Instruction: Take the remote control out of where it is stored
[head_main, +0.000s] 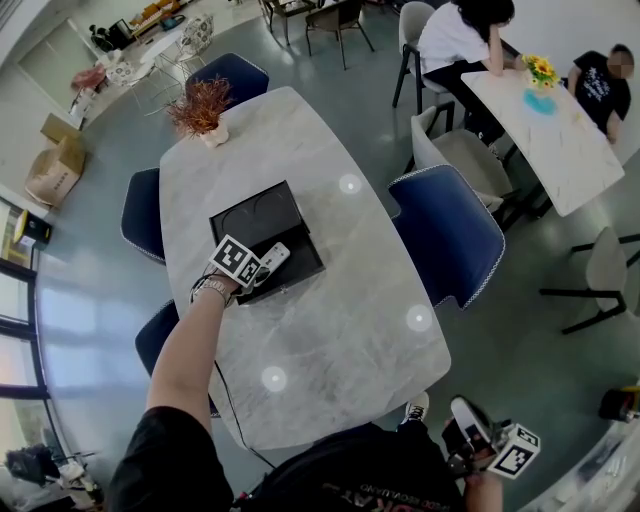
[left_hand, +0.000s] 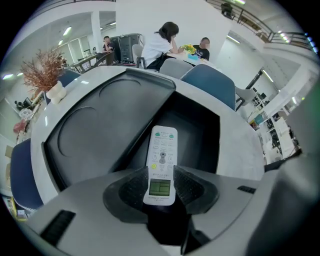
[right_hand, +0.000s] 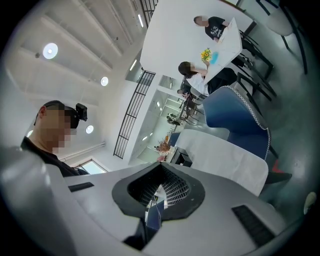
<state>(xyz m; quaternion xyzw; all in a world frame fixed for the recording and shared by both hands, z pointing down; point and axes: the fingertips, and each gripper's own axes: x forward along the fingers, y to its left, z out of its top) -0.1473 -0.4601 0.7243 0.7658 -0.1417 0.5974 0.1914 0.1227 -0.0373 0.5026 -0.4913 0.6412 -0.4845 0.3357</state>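
Note:
A white remote control (left_hand: 162, 160) with a small screen lies lengthwise between the pads of my left gripper (left_hand: 161, 187), which is shut on its screen end. Its button end sticks out over the open black box (left_hand: 197, 132), whose lid (left_hand: 105, 120) lies slid off to the left. From the head view, the left gripper (head_main: 258, 270) points steeply down over the box (head_main: 300, 262) with the remote control (head_main: 272, 258) in it. My right gripper (head_main: 470, 428) hangs off the table's near right corner. In its own view the right gripper (right_hand: 159, 192) has its pads together with nothing between them.
The box rests mid-left on a pale marble table (head_main: 340, 330). A dried plant in a white vase (head_main: 203, 108) stands at the table's far end. Blue chairs (head_main: 450, 230) ring the table. People sit at another white table (head_main: 560, 130) at the far right.

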